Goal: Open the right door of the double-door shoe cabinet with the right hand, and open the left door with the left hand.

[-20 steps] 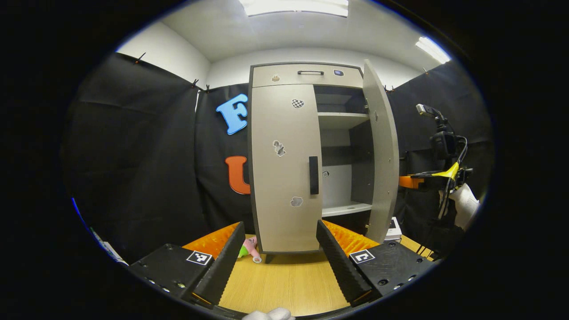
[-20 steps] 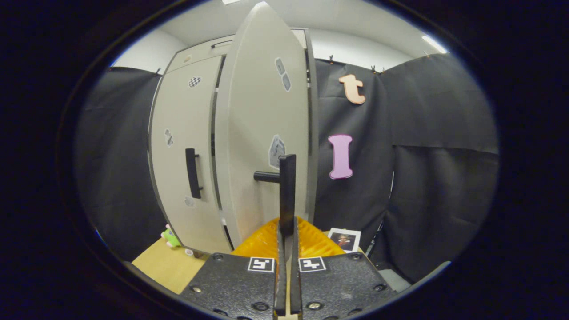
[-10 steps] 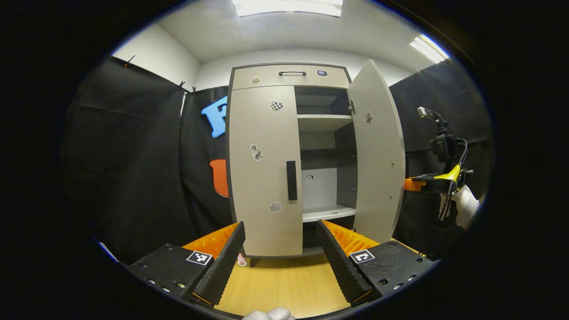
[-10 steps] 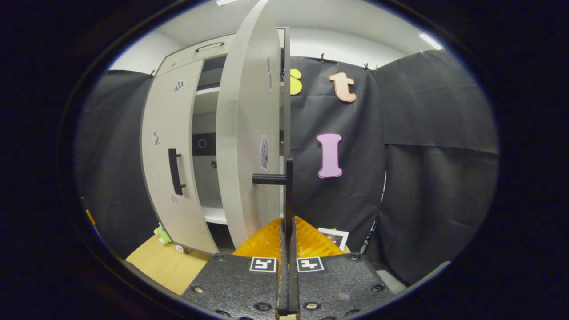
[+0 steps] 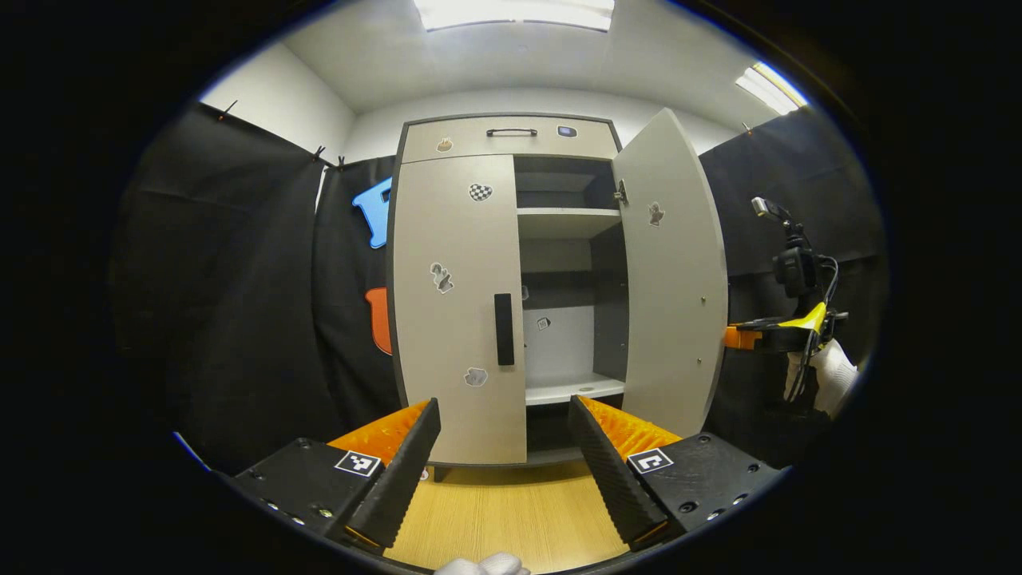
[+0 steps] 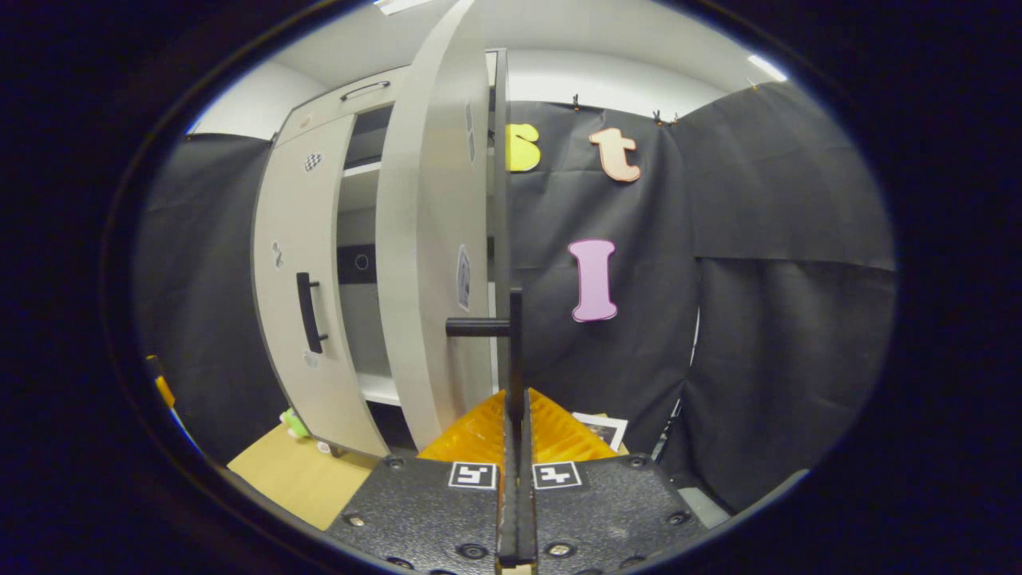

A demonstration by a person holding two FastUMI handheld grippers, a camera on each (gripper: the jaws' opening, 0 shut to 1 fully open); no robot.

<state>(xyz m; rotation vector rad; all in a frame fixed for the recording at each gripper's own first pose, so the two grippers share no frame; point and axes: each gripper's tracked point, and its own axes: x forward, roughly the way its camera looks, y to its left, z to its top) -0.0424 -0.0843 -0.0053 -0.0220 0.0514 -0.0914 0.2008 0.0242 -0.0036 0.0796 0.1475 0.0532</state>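
Each gripper has a black body with screws and small black-and-white square markers. The left gripper (image 5: 505, 459) and right gripper (image 6: 516, 447) have ridged orange parts. White gloves (image 5: 834, 379) cover the hands.

No readable text anywhere, honestly. The stickers on the left door (image 5: 457, 307) and right door (image 5: 672, 287) of the shoe cabinet (image 5: 511, 137) are just little pictures, and the square markers on the left gripper (image 5: 503, 471) are plain patterns.
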